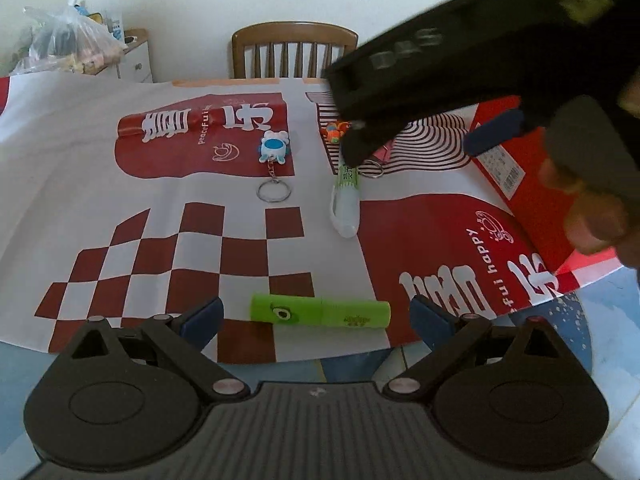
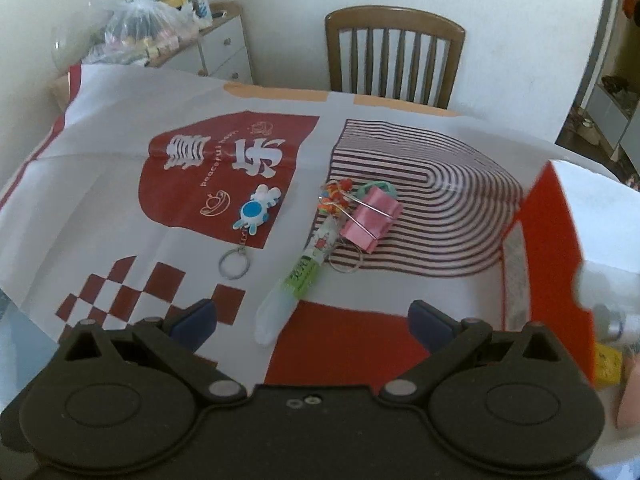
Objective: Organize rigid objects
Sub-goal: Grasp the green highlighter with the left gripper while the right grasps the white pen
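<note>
**A:** Left wrist view, low centre: left gripper [image 1: 318, 315] spread wide, holding nothing, hovering just short of the green tube [image 1: 348, 313] lying crosswise on the printed cloth [image 1: 100, 184].

**B:** Right wrist view, same story: right gripper [image 2: 313, 319] fully apart, empty, aimed at the clear pen [image 2: 294, 282] with the green label, mid-frame.

**A:** Risks?

**B:** Plenty. Round-looking tube, so likely to roll toward the near cloth edge at the bottom of the frame if nudged by one finger before the other.

**A:** Crowded, too, at the upper right of the left view, with the right gripper reaching across close above the pile.

**B:** Tangle there. Pink binder clip [image 2: 370, 218], colourful charm [image 2: 336, 196] and key ring [image 2: 346, 260], all touching or overlapping the pen's far end. Could drag the whole cluster along with one grab, or snag a wire handle.

**A:** Also a chance of pinching cloth instead of object. Looks thin and creased; could bunch up and shift everything.

**B:** Blue-and-white keychain [image 2: 256, 210] left of centre, well apart from the rest. Safe enough.

**A:** Surface?

**B:** White sheet with red checks, stripes and lettering, draped over a table. Red box [image 2: 552, 240] at the right edge.

**A:** Room?

**B:** Wooden chair [image 2: 394, 52] top centre against a pale wall. Plastic bag [image 2: 136, 28] of oddments on a white drawer unit [image 2: 224, 48], upper left.
</note>
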`<state>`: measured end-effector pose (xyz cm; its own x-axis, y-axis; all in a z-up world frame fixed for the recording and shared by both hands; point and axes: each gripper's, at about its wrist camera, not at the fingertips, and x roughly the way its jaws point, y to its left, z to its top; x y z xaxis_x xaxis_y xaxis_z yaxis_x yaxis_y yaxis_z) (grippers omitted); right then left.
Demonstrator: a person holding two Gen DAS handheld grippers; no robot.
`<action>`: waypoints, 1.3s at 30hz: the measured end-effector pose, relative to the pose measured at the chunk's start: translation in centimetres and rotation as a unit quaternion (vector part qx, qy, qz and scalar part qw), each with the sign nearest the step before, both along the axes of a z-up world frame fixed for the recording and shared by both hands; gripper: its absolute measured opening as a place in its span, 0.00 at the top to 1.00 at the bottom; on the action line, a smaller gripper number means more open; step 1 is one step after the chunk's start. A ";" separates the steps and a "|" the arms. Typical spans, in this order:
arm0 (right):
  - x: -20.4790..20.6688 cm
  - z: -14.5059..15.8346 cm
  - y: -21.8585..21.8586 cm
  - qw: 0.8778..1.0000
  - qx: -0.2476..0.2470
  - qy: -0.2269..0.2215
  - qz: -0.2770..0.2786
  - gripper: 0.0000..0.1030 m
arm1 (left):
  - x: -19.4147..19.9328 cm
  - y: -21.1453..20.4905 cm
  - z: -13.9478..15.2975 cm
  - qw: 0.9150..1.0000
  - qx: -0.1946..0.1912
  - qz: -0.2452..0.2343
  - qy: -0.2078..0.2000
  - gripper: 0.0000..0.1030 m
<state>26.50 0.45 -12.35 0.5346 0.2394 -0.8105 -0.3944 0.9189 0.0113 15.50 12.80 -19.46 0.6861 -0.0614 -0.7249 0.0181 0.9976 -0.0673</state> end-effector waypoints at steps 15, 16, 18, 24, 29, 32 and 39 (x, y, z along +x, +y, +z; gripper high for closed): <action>4.8 -3.7 2.3 0.999 -0.023 0.040 -0.029 0.26 | 0.6 -0.9 -1.5 1.000 0.007 0.000 -0.004 0.03; 4.9 -3.8 2.4 0.998 -0.025 0.040 -0.030 0.28 | 0.7 -0.9 -1.6 1.000 0.008 0.000 -0.005 0.03; 5.1 -4.0 2.6 0.998 -0.024 0.043 -0.032 0.33 | 0.6 -1.0 -1.6 1.000 0.011 -0.002 -0.007 0.03; 5.3 -4.5 3.4 0.997 -0.037 0.041 -0.044 0.49 | 0.4 -1.4 -1.8 1.000 0.020 -0.002 -0.010 0.04; 5.3 -4.5 3.6 0.997 -0.045 0.033 -0.049 0.57 | 0.2 -1.5 -1.8 1.000 0.021 0.001 -0.015 0.04; 5.3 -4.4 3.8 0.997 -0.046 0.033 -0.048 0.69 | 0.0 -1.8 -1.8 0.999 0.029 0.004 -0.018 0.07; 4.4 -4.1 3.3 0.997 -0.040 0.036 -0.048 0.82 | -0.3 -1.9 -1.6 0.999 0.034 0.009 -0.024 0.21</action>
